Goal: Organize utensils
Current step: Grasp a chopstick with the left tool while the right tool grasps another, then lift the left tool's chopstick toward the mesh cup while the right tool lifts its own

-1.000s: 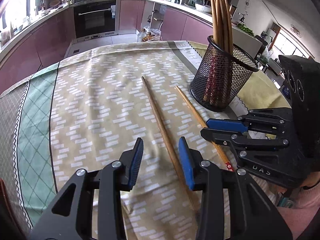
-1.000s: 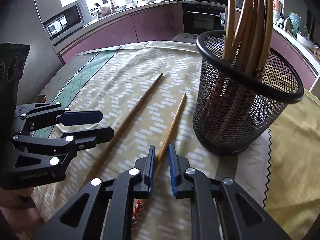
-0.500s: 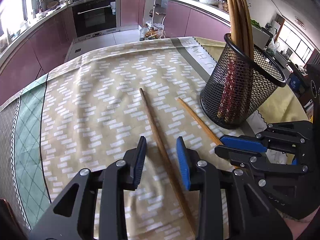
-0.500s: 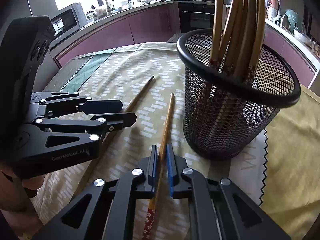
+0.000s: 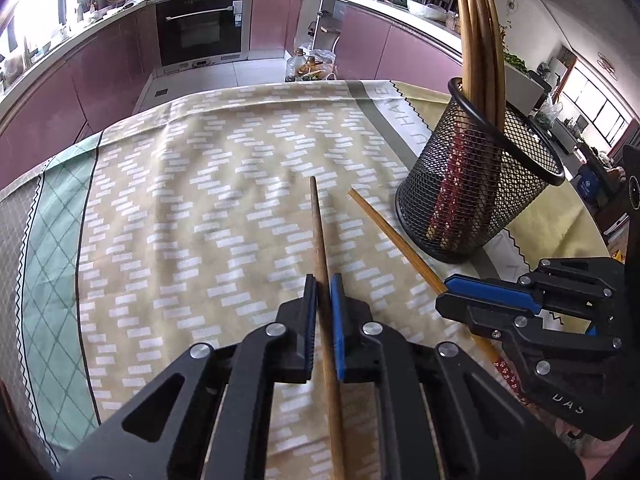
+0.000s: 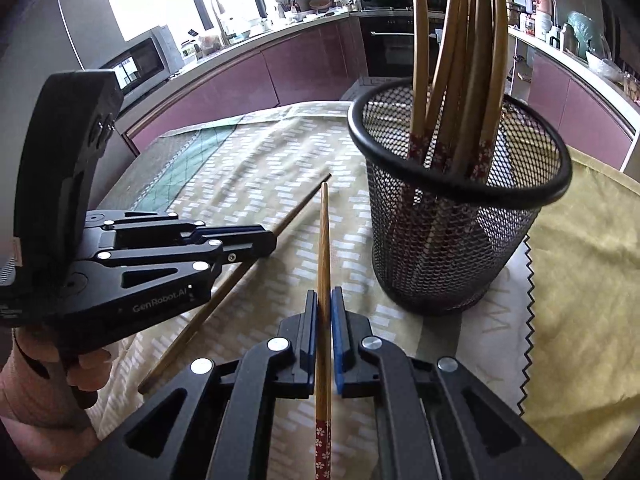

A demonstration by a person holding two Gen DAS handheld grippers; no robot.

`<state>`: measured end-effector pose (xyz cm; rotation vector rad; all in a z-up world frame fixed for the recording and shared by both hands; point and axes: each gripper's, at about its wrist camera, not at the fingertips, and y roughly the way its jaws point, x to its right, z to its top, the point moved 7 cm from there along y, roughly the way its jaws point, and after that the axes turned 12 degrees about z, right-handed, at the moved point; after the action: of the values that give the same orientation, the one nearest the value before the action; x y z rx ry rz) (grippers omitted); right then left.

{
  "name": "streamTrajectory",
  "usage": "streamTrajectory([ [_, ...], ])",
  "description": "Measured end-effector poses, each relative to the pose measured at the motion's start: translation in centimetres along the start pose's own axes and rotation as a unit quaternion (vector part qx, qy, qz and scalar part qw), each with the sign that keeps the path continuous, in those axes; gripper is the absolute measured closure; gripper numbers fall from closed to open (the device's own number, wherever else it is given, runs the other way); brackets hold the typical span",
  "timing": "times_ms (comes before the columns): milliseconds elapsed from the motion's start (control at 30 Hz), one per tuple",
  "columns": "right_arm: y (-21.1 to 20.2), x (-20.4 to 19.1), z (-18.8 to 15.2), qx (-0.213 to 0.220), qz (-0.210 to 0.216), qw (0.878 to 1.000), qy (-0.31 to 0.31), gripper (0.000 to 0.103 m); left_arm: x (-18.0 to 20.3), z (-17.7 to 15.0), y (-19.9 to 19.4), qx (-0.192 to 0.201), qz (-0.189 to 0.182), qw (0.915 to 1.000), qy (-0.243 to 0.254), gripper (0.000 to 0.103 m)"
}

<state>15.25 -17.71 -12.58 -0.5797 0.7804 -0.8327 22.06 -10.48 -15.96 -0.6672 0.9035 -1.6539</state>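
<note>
The tablecloth (image 5: 200, 200) lies bare and wide to the left and far side, giving free room to lift, while the mesh cup (image 6: 456, 216) crowds the right, already full of upright chopsticks. The likeliest trouble is there — a stick swung low could clip the rim and tip the cup, or jam against those inside. The left gripper (image 5: 324, 292) has just clamped the darker chopstick (image 5: 318, 232); the right gripper (image 6: 325, 304) is clenched on the lighter chopstick (image 6: 323, 240). Both sticks are held near one end, so they may pivot, and the grippers sit close enough to knock each other.
</note>
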Motion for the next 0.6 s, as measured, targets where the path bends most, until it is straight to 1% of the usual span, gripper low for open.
streamTrajectory([
  [167, -1.8, -1.0, 0.1, 0.019, 0.023, 1.0, -0.01, 0.097, 0.0, -0.3, -2.2, 0.016, -0.013, 0.9998, -0.002, 0.096],
  [300, -3.5, -1.6, 0.5, 0.039, 0.041, 0.998, -0.017, 0.097, -0.1, -0.1, -5.0, 0.039, -0.031, 0.9987, 0.0, 0.096],
  [433, -5.7, -2.2, 0.9, 0.067, 0.054, 0.996, -0.021, 0.097, 0.1, 0.4, -8.1, 0.068, -0.056, 0.9961, 0.002, 0.096],
  [600, -8.6, -2.2, 1.4, 0.101, 0.057, 0.993, -0.025, 0.097, 0.6, 0.8, -11.7, 0.096, -0.086, 0.9916, 0.007, 0.096],
])
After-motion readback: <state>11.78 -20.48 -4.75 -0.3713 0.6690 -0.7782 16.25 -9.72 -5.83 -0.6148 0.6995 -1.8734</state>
